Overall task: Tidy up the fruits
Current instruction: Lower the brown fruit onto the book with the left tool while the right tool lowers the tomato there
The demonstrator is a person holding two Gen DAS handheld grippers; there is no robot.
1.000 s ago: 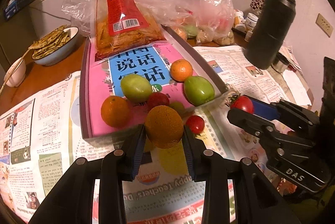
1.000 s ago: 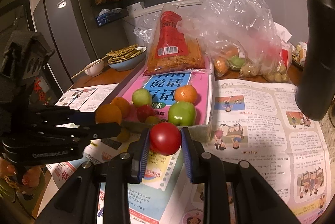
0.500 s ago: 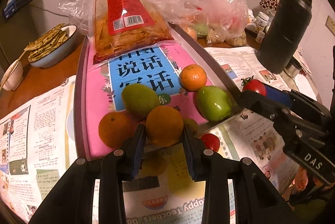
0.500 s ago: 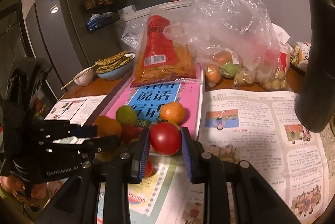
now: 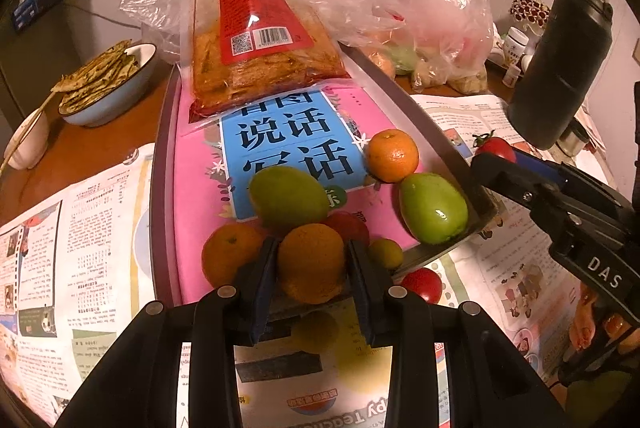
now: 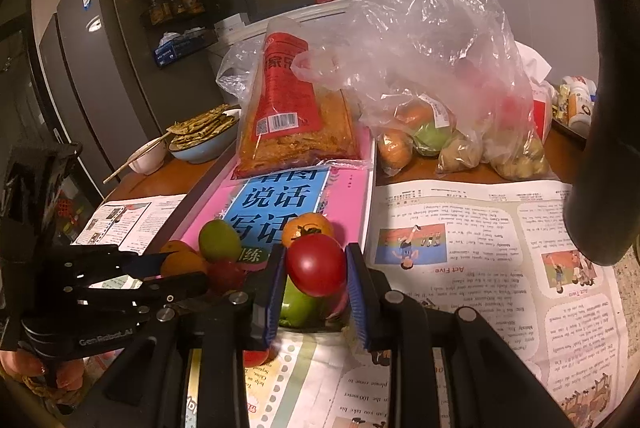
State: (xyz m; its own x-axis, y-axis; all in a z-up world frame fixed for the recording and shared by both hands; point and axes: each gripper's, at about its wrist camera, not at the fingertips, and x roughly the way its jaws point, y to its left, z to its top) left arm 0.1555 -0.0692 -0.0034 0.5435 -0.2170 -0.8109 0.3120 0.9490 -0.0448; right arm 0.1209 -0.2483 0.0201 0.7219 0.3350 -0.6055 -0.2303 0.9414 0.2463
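Fruit in both grippers, hovering at the near edge of the tray.

Left gripper (image 5: 312, 264) is clamped on a roundish orange (image 5: 311, 260), no real long axis; right gripper (image 6: 316, 270) is clamped on a red tomato (image 6: 316, 264), stem end up in the left view. Both have slid closer to the tray (image 5: 162, 187) since a second ago. Pink-lined tray holds two green mangoes (image 5: 288, 196) lying slanted, long axes toward its far left, plus two more oranges (image 5: 392, 155), a red fruit, a small yellow-green one, and a snack bag (image 5: 256, 39) at the back. One tomato (image 5: 422, 284) sits on the newspaper (image 5: 76, 228) just outside.
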